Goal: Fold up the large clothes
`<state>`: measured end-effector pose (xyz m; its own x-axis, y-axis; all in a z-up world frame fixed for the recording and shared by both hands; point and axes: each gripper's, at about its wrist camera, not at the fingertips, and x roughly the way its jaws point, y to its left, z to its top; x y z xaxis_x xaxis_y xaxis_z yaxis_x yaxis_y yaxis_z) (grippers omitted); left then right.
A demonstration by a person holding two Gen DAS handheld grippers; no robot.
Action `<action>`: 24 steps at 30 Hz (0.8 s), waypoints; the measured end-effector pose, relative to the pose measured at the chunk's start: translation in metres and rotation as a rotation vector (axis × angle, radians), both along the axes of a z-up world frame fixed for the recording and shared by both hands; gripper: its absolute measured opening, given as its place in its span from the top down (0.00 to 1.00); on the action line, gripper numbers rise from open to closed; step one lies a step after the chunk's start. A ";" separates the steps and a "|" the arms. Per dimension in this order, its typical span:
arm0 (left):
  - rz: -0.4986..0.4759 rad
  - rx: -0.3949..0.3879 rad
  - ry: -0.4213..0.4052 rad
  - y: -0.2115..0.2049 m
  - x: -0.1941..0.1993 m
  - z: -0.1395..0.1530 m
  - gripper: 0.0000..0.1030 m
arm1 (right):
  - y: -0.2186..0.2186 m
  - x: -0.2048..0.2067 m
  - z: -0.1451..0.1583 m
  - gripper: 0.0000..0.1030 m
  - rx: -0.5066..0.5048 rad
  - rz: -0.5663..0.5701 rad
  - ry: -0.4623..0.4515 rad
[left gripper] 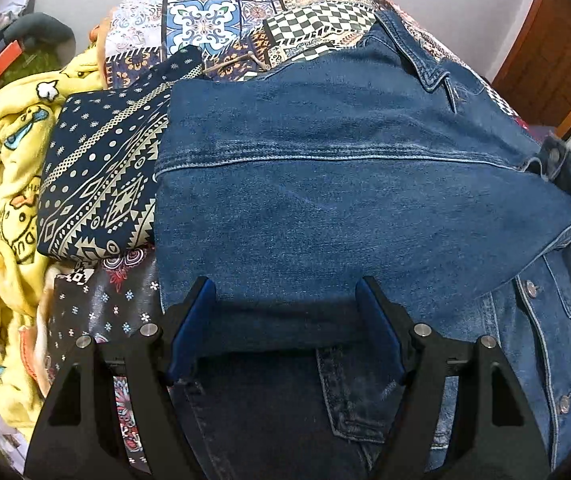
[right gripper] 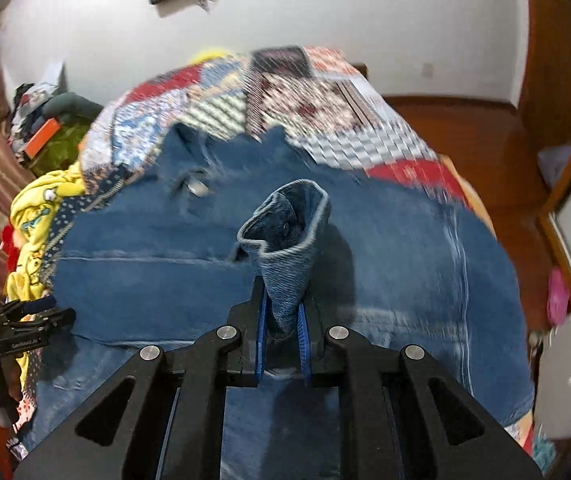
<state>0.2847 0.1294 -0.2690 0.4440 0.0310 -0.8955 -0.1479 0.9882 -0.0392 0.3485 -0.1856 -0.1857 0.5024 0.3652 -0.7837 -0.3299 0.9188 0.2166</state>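
A blue denim jacket (left gripper: pixel 325 184) lies spread on a patchwork bedspread (left gripper: pixel 221 20), with a sleeve folded across its body. My left gripper (left gripper: pixel 285 292) is open just above the jacket's near edge, nothing between its blue pads. My right gripper (right gripper: pixel 281 304) is shut on the sleeve cuff (right gripper: pixel 289 236), which stands up from its pads above the jacket (right gripper: pixel 165 280). The left gripper (right gripper: pixel 41 316) shows at the left edge of the right wrist view.
A folded navy patterned cloth (left gripper: pixel 101 184) and a yellow cartoon garment (left gripper: pixel 9 184) lie left of the jacket. Clutter with an orange box (right gripper: pixel 41 140) sits by the wall. A wooden floor (right gripper: pixel 465 128) and door frame (right gripper: pixel 557 80) are to the right of the bed.
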 end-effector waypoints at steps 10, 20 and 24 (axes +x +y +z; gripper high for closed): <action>-0.011 0.033 0.014 -0.004 -0.006 0.007 0.29 | -0.026 -0.007 -0.021 0.83 0.010 -0.003 0.075; -0.081 0.037 -0.110 -0.043 -0.008 0.063 0.29 | -0.083 -0.025 0.011 0.36 -0.017 -0.136 0.013; -0.121 0.016 -0.186 -0.065 -0.001 0.092 0.28 | -0.117 -0.032 0.025 0.26 0.012 -0.205 0.002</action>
<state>0.2840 0.0643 -0.1774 0.6029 -0.0192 -0.7976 -0.0202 0.9990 -0.0394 0.3167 -0.3021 -0.1605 0.5657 0.2645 -0.7810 -0.1359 0.9641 0.2281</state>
